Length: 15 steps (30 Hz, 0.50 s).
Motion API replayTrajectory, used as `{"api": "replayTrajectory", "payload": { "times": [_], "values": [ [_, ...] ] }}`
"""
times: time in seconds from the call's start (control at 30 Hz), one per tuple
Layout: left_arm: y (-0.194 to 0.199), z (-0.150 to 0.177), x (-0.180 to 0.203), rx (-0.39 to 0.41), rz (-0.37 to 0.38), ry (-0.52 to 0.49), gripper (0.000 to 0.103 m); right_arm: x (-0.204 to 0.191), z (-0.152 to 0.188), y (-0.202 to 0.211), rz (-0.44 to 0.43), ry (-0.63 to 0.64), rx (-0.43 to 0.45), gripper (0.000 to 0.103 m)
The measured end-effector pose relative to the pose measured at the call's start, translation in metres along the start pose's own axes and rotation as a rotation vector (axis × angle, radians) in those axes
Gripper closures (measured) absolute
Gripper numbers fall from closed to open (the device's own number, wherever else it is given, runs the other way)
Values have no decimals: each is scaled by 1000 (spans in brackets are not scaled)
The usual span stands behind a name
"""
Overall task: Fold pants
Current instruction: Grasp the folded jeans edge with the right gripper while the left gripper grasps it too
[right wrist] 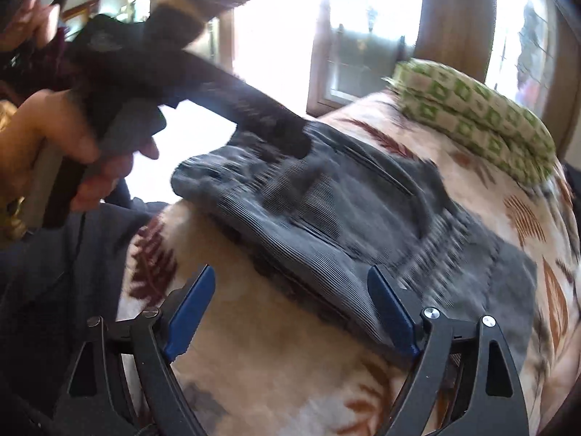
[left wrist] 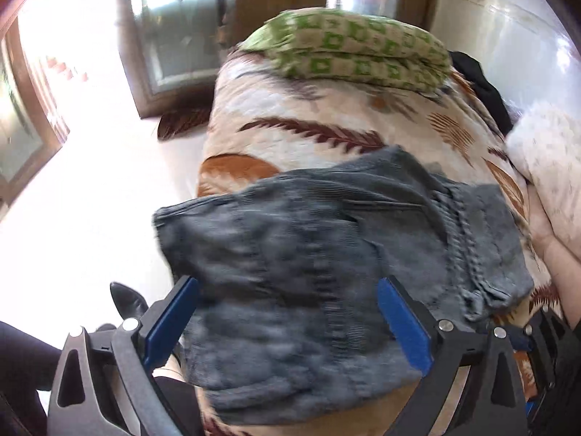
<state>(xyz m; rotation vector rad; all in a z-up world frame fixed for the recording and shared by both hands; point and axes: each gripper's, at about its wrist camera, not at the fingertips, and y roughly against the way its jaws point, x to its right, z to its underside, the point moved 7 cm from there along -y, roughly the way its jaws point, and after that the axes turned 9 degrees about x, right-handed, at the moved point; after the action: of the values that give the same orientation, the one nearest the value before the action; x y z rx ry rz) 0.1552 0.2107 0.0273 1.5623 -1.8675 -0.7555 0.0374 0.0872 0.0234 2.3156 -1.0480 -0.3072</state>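
Grey corduroy pants [left wrist: 326, 247] lie in a folded bundle on a bed with a leaf-patterned blanket [left wrist: 290, 112]. They also show in the right wrist view [right wrist: 345, 210]. My left gripper [left wrist: 287, 287] hovers over the near part of the pants, jaws wide open and empty. My right gripper [right wrist: 290, 276] is open and empty above the near edge of the pants. The left gripper also shows from outside in the right wrist view [right wrist: 276, 127], held in a hand [right wrist: 47, 134], its tip over the far left of the pants.
A green and beige patterned pillow [left wrist: 356, 51] lies at the far end of the bed. A white fluffy item [left wrist: 544, 152] and dark clothing [left wrist: 483, 87] sit at the right. The floor [left wrist: 90, 189] and a wooden door [left wrist: 163, 36] are at the left.
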Motion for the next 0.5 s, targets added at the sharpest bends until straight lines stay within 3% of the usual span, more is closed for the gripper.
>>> {"api": "replayTrajectory", "payload": {
  "times": [0.3,0.5],
  "values": [
    [-17,9,-67,1,-30,167,4,-37,-22,-37,-52,127,23,17],
    [-53,18,-99,-62,-36,257,4,-54,-21,-56,-80,211,7,17]
  ]
}}
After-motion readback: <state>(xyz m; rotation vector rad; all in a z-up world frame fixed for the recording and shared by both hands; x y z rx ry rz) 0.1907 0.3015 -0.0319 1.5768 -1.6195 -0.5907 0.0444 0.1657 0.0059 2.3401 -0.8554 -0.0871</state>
